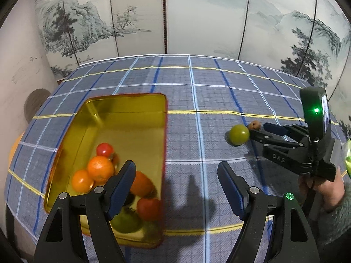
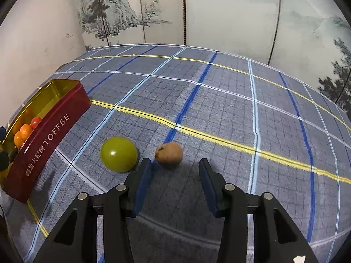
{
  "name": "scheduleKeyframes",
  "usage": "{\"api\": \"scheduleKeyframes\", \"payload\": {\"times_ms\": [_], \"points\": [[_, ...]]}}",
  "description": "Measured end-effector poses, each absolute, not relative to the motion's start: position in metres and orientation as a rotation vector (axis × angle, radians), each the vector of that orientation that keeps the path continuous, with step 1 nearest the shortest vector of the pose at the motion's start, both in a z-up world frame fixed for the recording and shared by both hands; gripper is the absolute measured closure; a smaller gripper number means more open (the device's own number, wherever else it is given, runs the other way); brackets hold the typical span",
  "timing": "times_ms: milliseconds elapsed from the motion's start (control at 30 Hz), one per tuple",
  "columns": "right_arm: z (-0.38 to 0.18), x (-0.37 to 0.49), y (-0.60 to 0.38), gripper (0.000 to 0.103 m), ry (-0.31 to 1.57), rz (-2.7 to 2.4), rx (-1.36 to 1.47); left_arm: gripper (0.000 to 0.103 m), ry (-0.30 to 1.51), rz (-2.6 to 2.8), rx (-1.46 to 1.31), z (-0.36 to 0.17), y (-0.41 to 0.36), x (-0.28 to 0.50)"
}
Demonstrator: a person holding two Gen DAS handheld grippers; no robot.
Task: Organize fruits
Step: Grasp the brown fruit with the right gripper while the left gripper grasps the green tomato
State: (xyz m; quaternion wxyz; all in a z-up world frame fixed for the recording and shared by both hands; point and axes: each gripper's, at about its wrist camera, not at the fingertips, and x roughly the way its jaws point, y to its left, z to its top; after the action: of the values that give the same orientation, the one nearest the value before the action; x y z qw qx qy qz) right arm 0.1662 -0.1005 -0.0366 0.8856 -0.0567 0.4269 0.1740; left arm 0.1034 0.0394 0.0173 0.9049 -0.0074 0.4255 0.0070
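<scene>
The tabletop (image 2: 219, 100) wears a grey-blue cloth checked with white, pale blue, dark blue and yellow lines. The tin (image 2: 47, 135) is dark red outside with pale lettering, gold inside; in it lie orange, red and green fruits (image 1: 99, 167). Beside the tin sit a green ball-like fruit (image 2: 119, 154) and a brown kiwi (image 2: 169, 154). The tongs (image 2: 173, 179) are black with blue pads. The screen (image 1: 197, 11) shows grey-green ink mountains and pines.

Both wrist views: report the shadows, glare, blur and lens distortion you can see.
Left wrist view: fisheye bends the plaid tablecloth lines, the gold-lined rectangular tin gleams, the fruit inside looks slightly smeared, and gripper shadows fall near the bottom centre. Right wrist view: dark rounded corners, a small highlight on the round green fruit, soft shadow under the brown kiwi, and sharp lettering on the tin's red side.
</scene>
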Motion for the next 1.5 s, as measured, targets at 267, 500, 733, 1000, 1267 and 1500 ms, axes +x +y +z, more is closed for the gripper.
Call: {"api": "scheduleKeyframes", "payload": {"times_ms": [267, 500, 733, 1000, 1267, 1500], "points": [[-0.040, 0.173, -0.096, 0.076, 0.897, 0.371, -0.126, 0.026, 0.889, -0.007, 0.001, 0.012, 0.024, 0.116], [-0.041, 0.172, -0.097, 0.078, 0.897, 0.349, -0.133, 0.026, 0.886, -0.022, 0.019, 0.007, 0.011, 0.124], [-0.042, 0.166, -0.132, 0.078, 0.905, 0.264, -0.085, 0.026, 0.889, -0.057, 0.017, 0.001, -0.002, 0.135], [-0.043, 0.156, -0.183, 0.078, 0.910, 0.141, -0.020, 0.026, 0.907, -0.097, 0.020, -0.009, -0.020, 0.155], [-0.043, 0.150, -0.217, 0.078, 0.913, 0.053, -0.001, 0.026, 0.919, -0.129, 0.014, -0.018, -0.032, 0.171], [-0.044, 0.149, -0.219, 0.077, 0.913, 0.053, 0.002, 0.026, 0.933, -0.157, -0.014, -0.026, -0.035, 0.187]]}}
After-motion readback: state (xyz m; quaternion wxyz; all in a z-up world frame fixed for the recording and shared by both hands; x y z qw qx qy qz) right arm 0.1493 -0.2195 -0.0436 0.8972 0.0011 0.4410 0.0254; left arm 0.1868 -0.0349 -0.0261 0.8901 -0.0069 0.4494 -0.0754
